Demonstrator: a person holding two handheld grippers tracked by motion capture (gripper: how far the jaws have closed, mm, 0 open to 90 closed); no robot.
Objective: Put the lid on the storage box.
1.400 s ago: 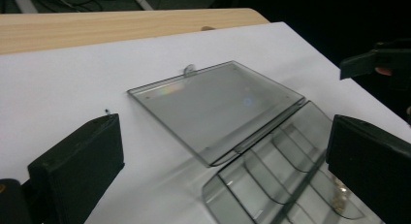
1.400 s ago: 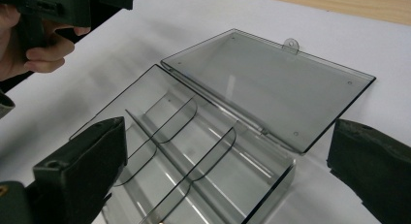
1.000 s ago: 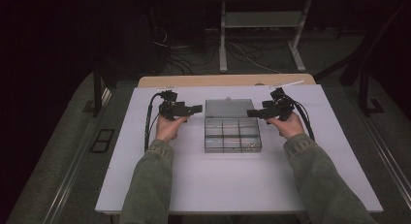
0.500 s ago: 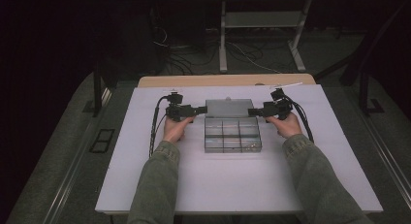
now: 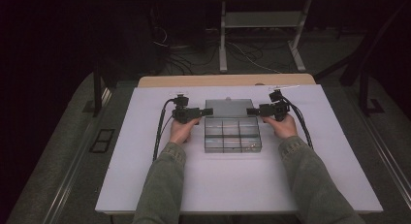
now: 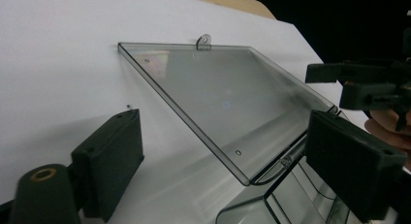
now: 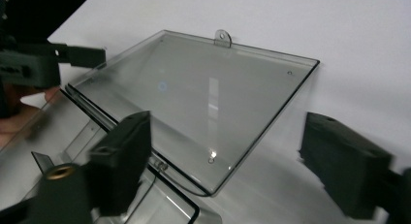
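Observation:
A clear plastic compartment box sits mid-table with its lid swung open and lying flat behind it. My left gripper points in at the lid's left hinge corner and my right gripper at the right one. In the left gripper view my left gripper has jaws that have just been closing, standing either side of the lid corner without touching it. In the right gripper view my right gripper also has jaws just closing, straddling the lid corner, apart from it.
The white tabletop has free room on both sides and in front of the box. A wooden edge runs along the back. Small parts, too small to identify, lie in the box's front right compartment. Cables trail behind each gripper.
Both hands have sunk a little toward the table, bringing the grippers level with the lid's two hinge corners. The box and its lid have not moved.

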